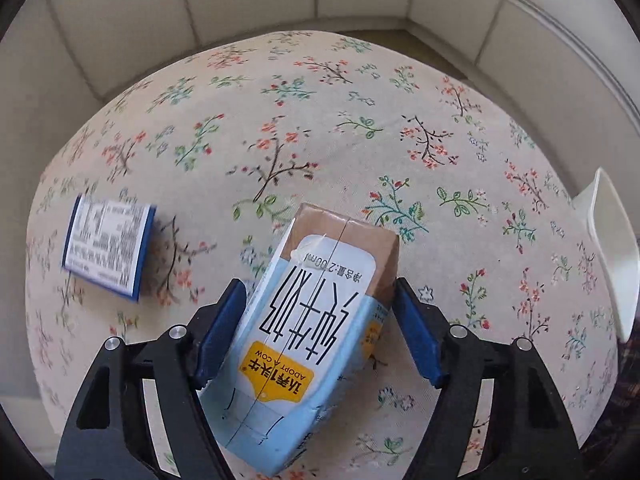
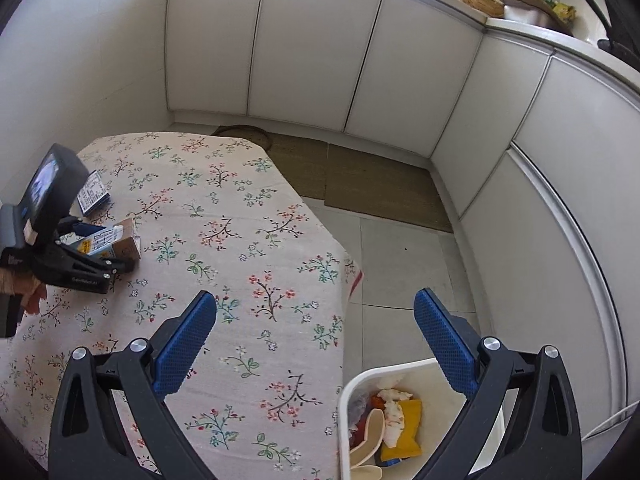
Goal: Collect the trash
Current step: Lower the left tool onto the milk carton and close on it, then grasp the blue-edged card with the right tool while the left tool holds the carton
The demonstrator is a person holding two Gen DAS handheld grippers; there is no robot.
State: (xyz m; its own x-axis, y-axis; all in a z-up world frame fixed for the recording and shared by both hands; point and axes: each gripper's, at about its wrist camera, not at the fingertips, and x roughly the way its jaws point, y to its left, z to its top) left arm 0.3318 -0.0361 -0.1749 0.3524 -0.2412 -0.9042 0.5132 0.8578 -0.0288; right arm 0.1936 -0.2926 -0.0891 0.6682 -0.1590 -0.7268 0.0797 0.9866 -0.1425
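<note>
A blue and brown milk carton (image 1: 316, 320) lies on the floral tablecloth (image 1: 320, 128) between the fingers of my left gripper (image 1: 320, 328). The left jaws stand wide, one blue pad on each side of the carton; the left pad is near or against it and the right pad stands a little apart. The right wrist view shows the carton (image 2: 116, 242) and the left gripper (image 2: 96, 256) at the table's left. My right gripper (image 2: 316, 344) is open and empty above the table's right edge. A white trash bin (image 2: 400, 416) below it holds several pieces of trash.
A small blue-edged printed box (image 1: 106, 246) lies on the tablecloth left of the carton; it also shows in the right wrist view (image 2: 93, 193). The bin rim (image 1: 612, 248) shows at the table's right. White cabinets (image 2: 304, 48) and floor mats (image 2: 360, 180) lie beyond.
</note>
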